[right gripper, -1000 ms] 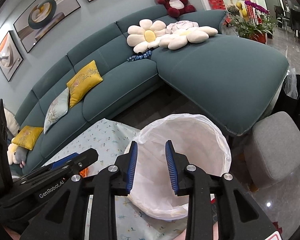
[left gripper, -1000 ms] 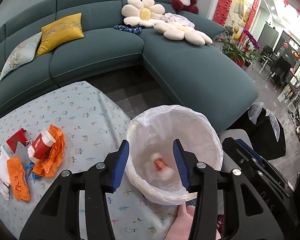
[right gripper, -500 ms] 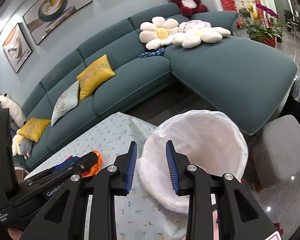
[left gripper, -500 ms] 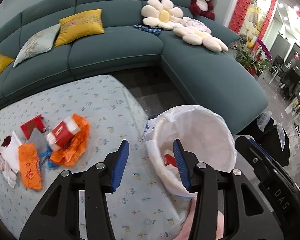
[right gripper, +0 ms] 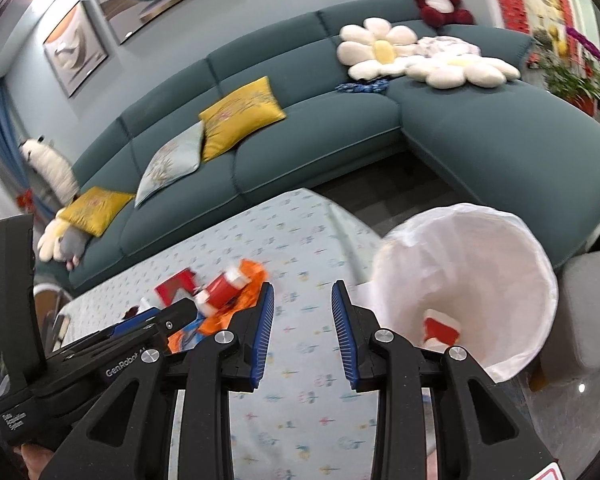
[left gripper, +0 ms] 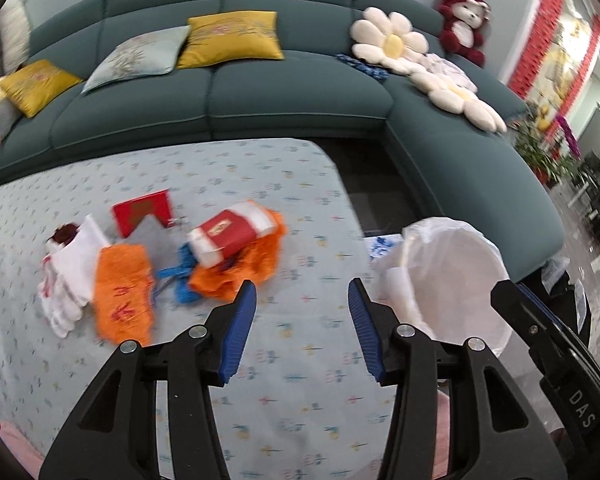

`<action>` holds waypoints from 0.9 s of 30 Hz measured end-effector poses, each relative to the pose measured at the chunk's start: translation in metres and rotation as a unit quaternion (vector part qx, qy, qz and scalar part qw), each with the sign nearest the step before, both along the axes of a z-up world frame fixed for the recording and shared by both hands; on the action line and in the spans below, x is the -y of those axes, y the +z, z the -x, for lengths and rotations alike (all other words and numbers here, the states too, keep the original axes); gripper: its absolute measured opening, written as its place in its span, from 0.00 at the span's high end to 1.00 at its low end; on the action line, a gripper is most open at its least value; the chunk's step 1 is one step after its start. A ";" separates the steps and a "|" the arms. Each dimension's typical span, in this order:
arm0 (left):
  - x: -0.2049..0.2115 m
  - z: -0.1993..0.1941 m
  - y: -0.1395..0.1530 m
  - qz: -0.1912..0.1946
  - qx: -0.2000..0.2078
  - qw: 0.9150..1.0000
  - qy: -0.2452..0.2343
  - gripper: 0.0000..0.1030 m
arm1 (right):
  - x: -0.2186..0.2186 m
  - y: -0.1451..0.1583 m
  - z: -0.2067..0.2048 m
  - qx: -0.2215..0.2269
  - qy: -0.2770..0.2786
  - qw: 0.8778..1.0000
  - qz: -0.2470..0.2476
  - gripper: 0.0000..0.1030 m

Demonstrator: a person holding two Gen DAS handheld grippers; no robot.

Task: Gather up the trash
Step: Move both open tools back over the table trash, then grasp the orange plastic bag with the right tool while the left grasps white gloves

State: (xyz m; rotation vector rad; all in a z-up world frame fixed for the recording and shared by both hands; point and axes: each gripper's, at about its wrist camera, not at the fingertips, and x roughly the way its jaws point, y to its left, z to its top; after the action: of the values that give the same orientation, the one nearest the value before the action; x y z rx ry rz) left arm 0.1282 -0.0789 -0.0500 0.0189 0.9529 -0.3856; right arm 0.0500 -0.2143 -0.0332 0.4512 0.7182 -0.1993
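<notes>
A pile of trash lies on the patterned table [left gripper: 260, 184]: a red-and-white carton [left gripper: 232, 236] on an orange wrapper [left gripper: 240, 268], a second orange wrapper [left gripper: 122, 292], white tissue [left gripper: 70, 272], a red card [left gripper: 142, 212] and blue scraps [left gripper: 180, 276]. The white-lined bin [left gripper: 456, 276] stands at the table's right end; the right wrist view shows a red-and-white piece [right gripper: 440, 328] inside it. My left gripper [left gripper: 302, 332] is open and empty, above the table right of the pile. My right gripper [right gripper: 302, 336] is open and empty, between pile and bin [right gripper: 468, 280].
A teal corner sofa [left gripper: 292, 92] with yellow cushions [left gripper: 232, 40], flower pillows [left gripper: 392, 44] and a red plush bear [left gripper: 464, 24] runs behind the table. A grey stool [right gripper: 588, 304] stands right of the bin. Dark floor lies between table and sofa.
Both grippers have swung left from over the bin toward the trash pile on the table. Their jaws have stayed open and empty.
</notes>
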 end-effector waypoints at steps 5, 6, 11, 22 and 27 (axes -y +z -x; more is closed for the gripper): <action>-0.039 -0.006 -0.002 0.002 -0.003 1.000 0.030 0.56 | -0.036 0.002 -0.012 -0.008 0.034 0.999 0.007 0.71; -0.046 -0.006 -0.003 0.001 -0.003 0.999 0.035 0.56 | -0.043 0.001 -0.014 -0.010 0.041 0.999 0.009 0.71; -0.094 -0.013 -0.008 0.004 -0.008 0.997 0.075 0.49 | -0.077 -0.003 -0.026 -0.023 0.072 0.997 0.006 0.71; -0.190 -0.032 -0.020 0.002 -0.016 0.988 0.154 0.49 | -0.165 -0.017 -0.061 -0.054 0.151 0.987 0.019 0.71; -0.229 -0.041 -0.030 -0.008 -0.020 0.983 0.181 0.49 | -0.197 -0.028 -0.075 -0.070 0.182 0.980 0.026 0.71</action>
State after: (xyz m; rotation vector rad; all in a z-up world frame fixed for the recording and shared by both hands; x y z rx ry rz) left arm 0.1694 0.1500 -0.0798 -0.1456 0.9764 -0.0424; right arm 0.1249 -0.0169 -0.0616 0.2502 0.9192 0.0955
